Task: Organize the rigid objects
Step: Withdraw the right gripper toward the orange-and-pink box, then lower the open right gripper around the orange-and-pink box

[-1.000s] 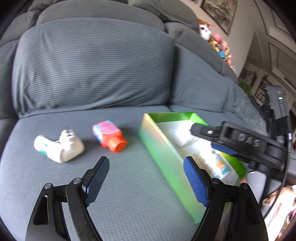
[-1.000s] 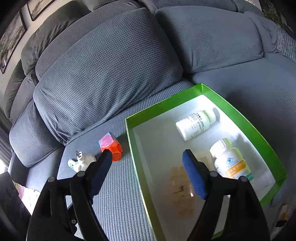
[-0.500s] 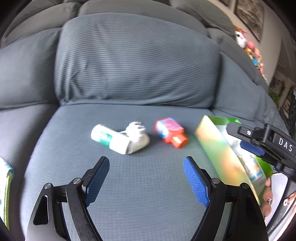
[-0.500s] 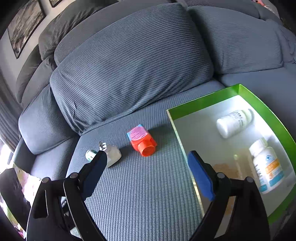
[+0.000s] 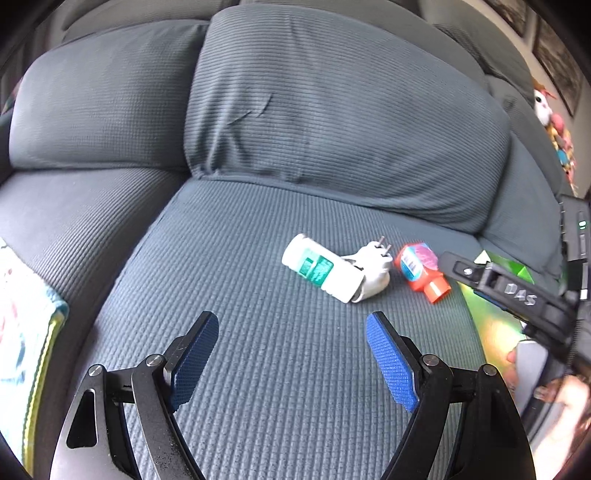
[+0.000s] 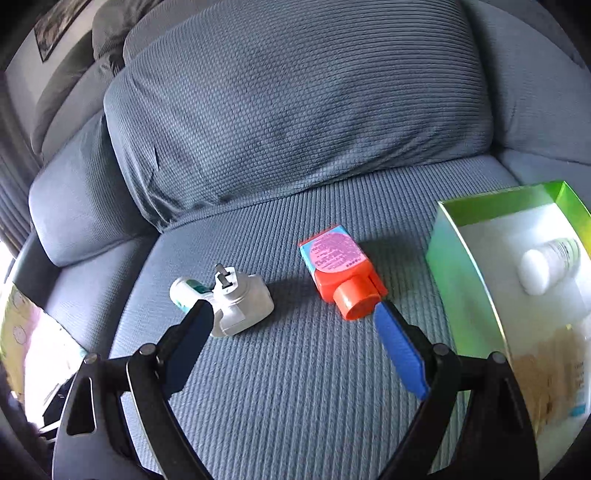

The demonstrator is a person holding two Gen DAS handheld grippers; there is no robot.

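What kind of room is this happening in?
Most likely a home living room: the work surface is a grey ribbed fabric sofa with plump back cushions, a framed picture hangs on the wall, and colourful stuffed toys sit nearby.

Home living room. Grey corded sofa (image 6: 295, 122) with plump back cushions fills both views; its seat serves as the work surface. Framed pictures (image 5: 557, 70) hang on a pale wall behind, another frame (image 6: 59, 27) at the far end. Soft toys (image 5: 554, 125) in bright colours are heaped on the sofa's back corner. A patterned cloth (image 5: 22, 332) lies on the neighbouring seat. Household oddments lie on the seat: a pill bottle (image 5: 321, 268), a plug (image 6: 240, 299), a green box (image 6: 480, 295).
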